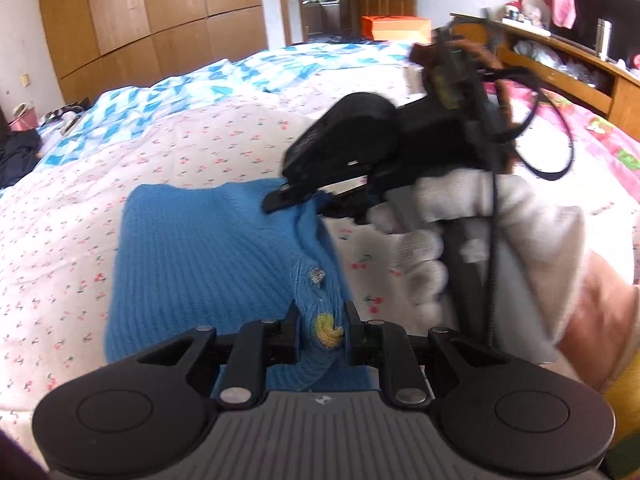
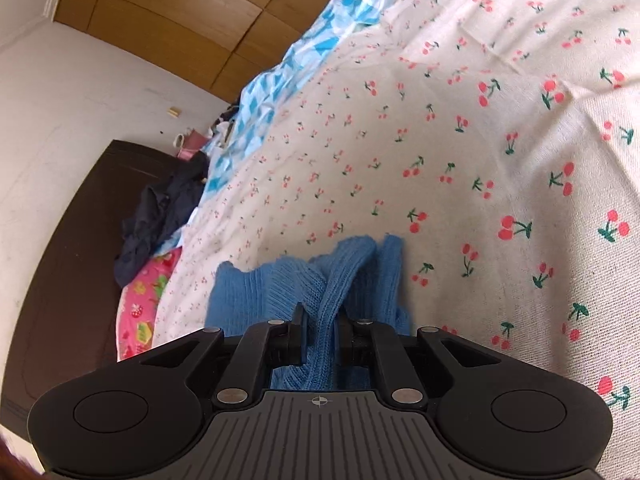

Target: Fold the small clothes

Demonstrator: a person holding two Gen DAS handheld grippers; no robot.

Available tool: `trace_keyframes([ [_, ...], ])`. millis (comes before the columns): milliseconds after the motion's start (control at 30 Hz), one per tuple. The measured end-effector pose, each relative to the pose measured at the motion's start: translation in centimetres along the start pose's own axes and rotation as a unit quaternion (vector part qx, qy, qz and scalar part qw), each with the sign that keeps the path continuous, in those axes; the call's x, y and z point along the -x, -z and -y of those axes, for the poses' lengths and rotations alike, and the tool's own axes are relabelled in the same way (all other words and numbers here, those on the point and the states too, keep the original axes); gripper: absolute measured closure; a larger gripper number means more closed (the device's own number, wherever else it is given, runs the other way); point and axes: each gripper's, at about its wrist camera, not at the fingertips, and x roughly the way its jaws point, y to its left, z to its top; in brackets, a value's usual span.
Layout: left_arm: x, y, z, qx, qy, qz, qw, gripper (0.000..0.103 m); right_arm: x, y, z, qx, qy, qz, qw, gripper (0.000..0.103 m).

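Note:
A small blue knitted cardigan (image 1: 192, 256) lies on the cherry-print bedsheet (image 1: 80, 264). My left gripper (image 1: 322, 332) is shut on its buttoned front edge, close to a yellow knitted patch (image 1: 329, 330) and a shiny button (image 1: 318, 276). In the left wrist view the right gripper (image 1: 288, 200) comes in from the right, held by a white-gloved hand (image 1: 432, 232), and pinches the cardigan's far edge. In the right wrist view my right gripper (image 2: 322, 332) is shut on a bunched fold of the blue cardigan (image 2: 280, 288), just above the bedsheet (image 2: 480, 160).
A blue-and-white patterned cloth (image 1: 132, 116) covers the far side of the bed. A pink quilt (image 1: 600, 148) lies at the right by a wooden headboard shelf (image 1: 560, 60). Dark clothes (image 2: 160, 216) hang off the bed's edge. Wooden wardrobes (image 1: 160, 20) line the back wall.

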Motion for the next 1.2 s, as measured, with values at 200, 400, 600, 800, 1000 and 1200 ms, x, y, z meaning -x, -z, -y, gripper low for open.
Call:
trace_keyframes([
  [200,0.2,0.7,0.7,-0.029,-0.006,-0.001,0.9995,0.080,-0.2,0.1,0.6,0.000,-0.002,-0.019,1.000,0.091],
  [400,1.0,1.8,0.8,-0.056,0.005,-0.011,0.9983,0.079,0.0,0.2,0.5,-0.001,-0.001,-0.019,1.000,0.090],
  [600,1.6,2.6,1.8,-0.082,0.013,-0.009,0.9965,0.074,0.3,0.3,0.5,0.005,0.006,-0.022,1.000,0.086],
  [800,3.0,3.2,0.9,-0.081,0.022,-0.022,0.9962,0.072,0.7,0.3,0.5,-0.001,0.001,-0.023,1.000,0.086],
  [1000,3.4,3.5,0.6,-0.080,-0.002,-0.011,0.9967,0.071,0.8,0.5,0.0,0.006,0.002,-0.025,1.000,0.085],
  [1200,3.2,3.6,1.7,-0.141,-0.041,0.026,0.9888,0.065,0.7,0.5,0.1,0.000,-0.002,-0.027,1.000,0.085],
])
